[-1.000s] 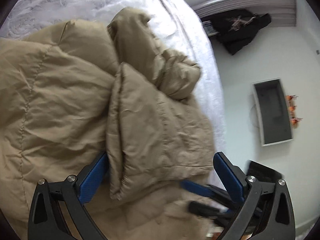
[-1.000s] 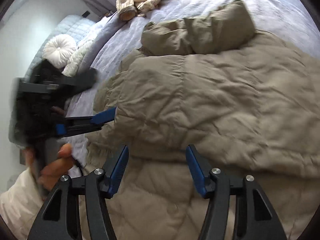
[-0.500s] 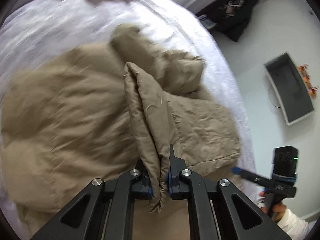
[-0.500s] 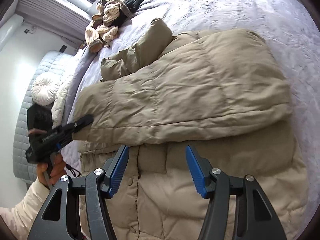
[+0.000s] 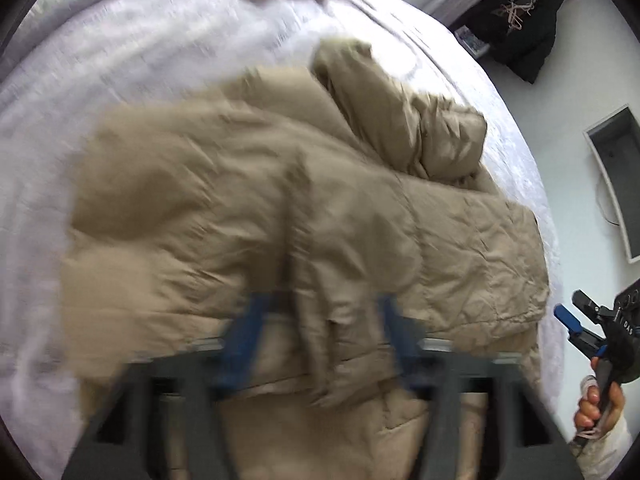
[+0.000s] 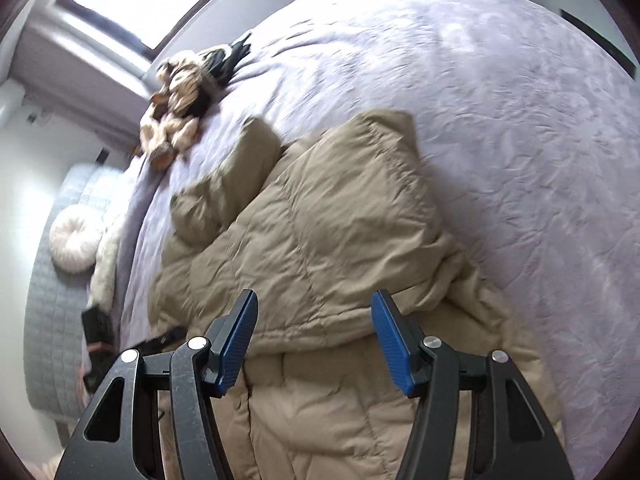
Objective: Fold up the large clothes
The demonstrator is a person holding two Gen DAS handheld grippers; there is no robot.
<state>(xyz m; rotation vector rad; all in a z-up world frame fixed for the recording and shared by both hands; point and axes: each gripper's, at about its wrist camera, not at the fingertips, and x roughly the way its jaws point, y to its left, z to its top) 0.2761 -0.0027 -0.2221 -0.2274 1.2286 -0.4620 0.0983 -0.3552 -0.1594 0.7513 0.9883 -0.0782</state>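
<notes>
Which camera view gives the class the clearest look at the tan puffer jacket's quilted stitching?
The right wrist view: the tan puffer jacket is fairly sharp there, its stitched panels showing plainly on the bed. The left wrist view shows more of the jacket's spread, but motion blur smears its left and lower part.

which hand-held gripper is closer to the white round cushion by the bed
Left. The left hand-held gripper is at the bed edge nearest the white round cushion; the right hand-held gripper hovers over the coat.

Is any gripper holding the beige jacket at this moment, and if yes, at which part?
No. The left gripper is opening above the jacket, pads off the cloth. The right gripper is open and empty.
</notes>
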